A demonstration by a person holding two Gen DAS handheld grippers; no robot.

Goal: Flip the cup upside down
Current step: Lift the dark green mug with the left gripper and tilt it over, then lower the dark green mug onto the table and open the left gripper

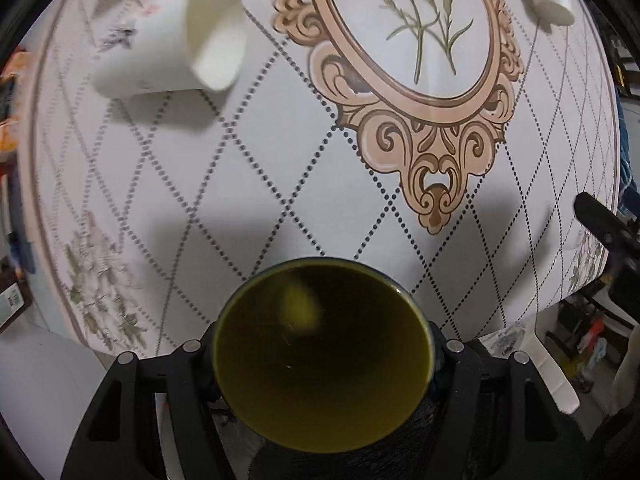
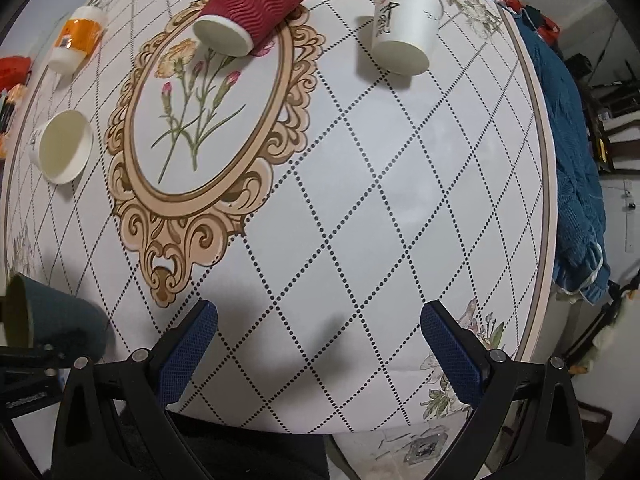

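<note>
My left gripper (image 1: 323, 354) is shut on a dark teal cup (image 1: 323, 356) with an olive-green inside. The cup's mouth faces the camera and it is held above the table's near edge. The same cup shows at the lower left of the right wrist view (image 2: 52, 318), tilted with its mouth to the left, the left gripper beneath it. My right gripper (image 2: 319, 326) is open and empty over the table's near edge, to the right of the held cup.
A round table (image 2: 400, 152) with a floral cloth holds a red ribbed cup (image 2: 260, 4) on its side, a white printed cup (image 2: 404, 26), a white cup (image 2: 64, 146), also seen in the left wrist view (image 1: 176, 36), and an orange-banded cup (image 2: 76, 38). Blue cloth (image 2: 572, 168) hangs at right.
</note>
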